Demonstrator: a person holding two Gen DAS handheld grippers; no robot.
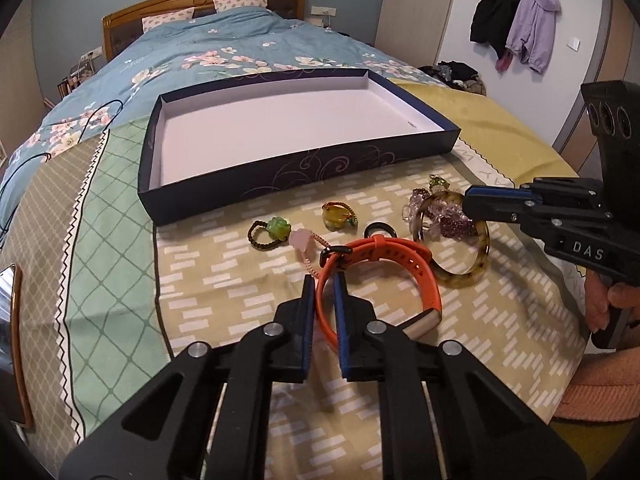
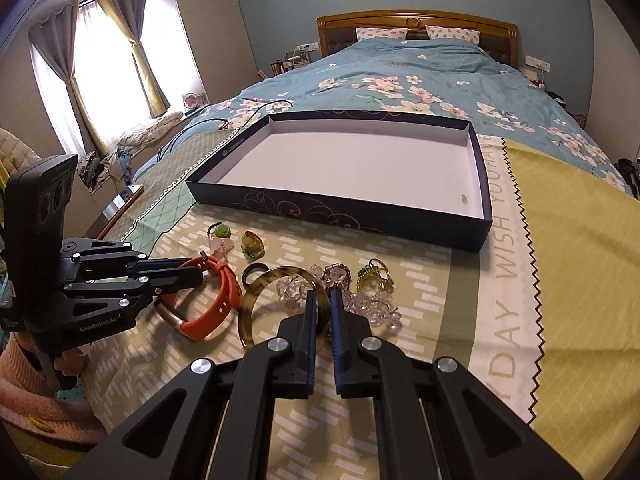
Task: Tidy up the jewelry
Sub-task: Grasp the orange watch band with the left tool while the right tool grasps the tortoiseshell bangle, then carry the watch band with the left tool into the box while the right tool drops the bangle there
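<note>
On the bed, a shallow dark box (image 1: 280,176) with a white inside sits on a patterned cloth (image 1: 224,280), and the jewelry lies on that cloth just in front of the box's near wall. The left hand-held gripper (image 1: 323,280) has its fingers pressed against an orange watch strap (image 1: 400,264), one finger inside the loop and one outside, pinching it. The right hand-held gripper (image 2: 323,300) pinches the rim of a mottled brown bangle (image 2: 256,300) the same way. Beside the bangle, farther from the strap, lies a heap of clear and purple beads (image 2: 360,300). Nearer the box sit a green-stone ring (image 1: 272,232), an amber ring (image 1: 338,218) and a small dark ring (image 1: 380,232).
</note>
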